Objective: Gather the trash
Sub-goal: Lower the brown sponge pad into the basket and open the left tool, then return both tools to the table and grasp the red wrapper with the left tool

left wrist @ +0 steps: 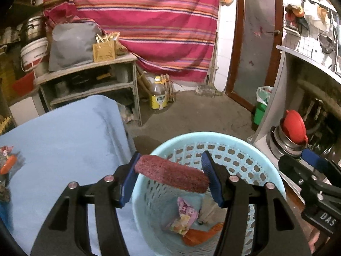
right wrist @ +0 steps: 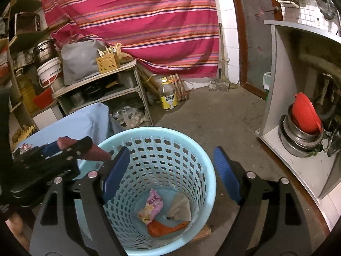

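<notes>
Over the blue basket (left wrist: 245,147), a maroon scouring pad (left wrist: 172,176) is pinched endwise by the left claw (left wrist: 170,178). Soft and light, it is judged best held there. The right claw (right wrist: 172,172) is spread, empty.

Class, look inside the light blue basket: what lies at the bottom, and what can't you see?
In the basket lie a pink snack wrapper, a beige crumpled scrap and an orange wrapper. Whatever lies beneath them is covered.
</notes>
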The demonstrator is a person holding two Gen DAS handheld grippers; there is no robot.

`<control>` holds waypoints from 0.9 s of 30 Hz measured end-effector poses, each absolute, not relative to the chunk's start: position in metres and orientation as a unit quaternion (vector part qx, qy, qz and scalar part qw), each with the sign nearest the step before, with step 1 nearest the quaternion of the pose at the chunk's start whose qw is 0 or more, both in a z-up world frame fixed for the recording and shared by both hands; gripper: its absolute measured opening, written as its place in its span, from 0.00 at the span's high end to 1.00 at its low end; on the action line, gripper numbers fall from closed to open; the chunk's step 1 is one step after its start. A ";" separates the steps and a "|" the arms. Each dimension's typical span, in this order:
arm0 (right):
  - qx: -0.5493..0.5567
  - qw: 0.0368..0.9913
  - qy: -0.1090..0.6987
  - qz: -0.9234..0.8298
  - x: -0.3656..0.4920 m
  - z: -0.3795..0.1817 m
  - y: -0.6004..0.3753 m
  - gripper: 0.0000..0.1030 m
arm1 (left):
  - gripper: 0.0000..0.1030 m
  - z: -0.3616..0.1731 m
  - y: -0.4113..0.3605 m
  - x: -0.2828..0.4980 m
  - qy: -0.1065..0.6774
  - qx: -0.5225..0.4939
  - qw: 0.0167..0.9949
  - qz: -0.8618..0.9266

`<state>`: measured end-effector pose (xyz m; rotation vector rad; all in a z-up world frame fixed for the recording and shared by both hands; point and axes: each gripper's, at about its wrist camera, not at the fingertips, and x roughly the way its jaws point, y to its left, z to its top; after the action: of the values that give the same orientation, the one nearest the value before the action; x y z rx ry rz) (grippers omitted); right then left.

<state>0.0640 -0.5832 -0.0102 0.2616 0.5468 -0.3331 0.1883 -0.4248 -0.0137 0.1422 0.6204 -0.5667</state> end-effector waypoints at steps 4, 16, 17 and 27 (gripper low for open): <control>0.134 0.939 0.268 -0.167 0.063 -0.011 -0.587 0.23 | 0.34 -0.018 -0.432 0.194 0.313 0.071 0.904 -0.285; 0.127 0.942 0.266 -0.162 0.070 -0.006 -0.570 0.21 | 0.19 0.001 -0.387 0.191 0.304 0.050 0.914 -0.265; 0.124 0.943 0.265 -0.160 0.072 -0.004 -0.566 0.19 | 0.17 0.004 -0.376 0.190 0.302 0.049 0.916 -0.260; 0.093 0.955 0.259 -0.114 0.103 0.005 -0.488 0.04 | 0.08 0.023 -0.237 0.185 0.278 0.052 0.945 -0.166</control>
<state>0.1034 -0.4876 0.0047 0.1898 0.5251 -0.2316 0.1852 -0.2369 0.0232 0.1066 0.5672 -0.3379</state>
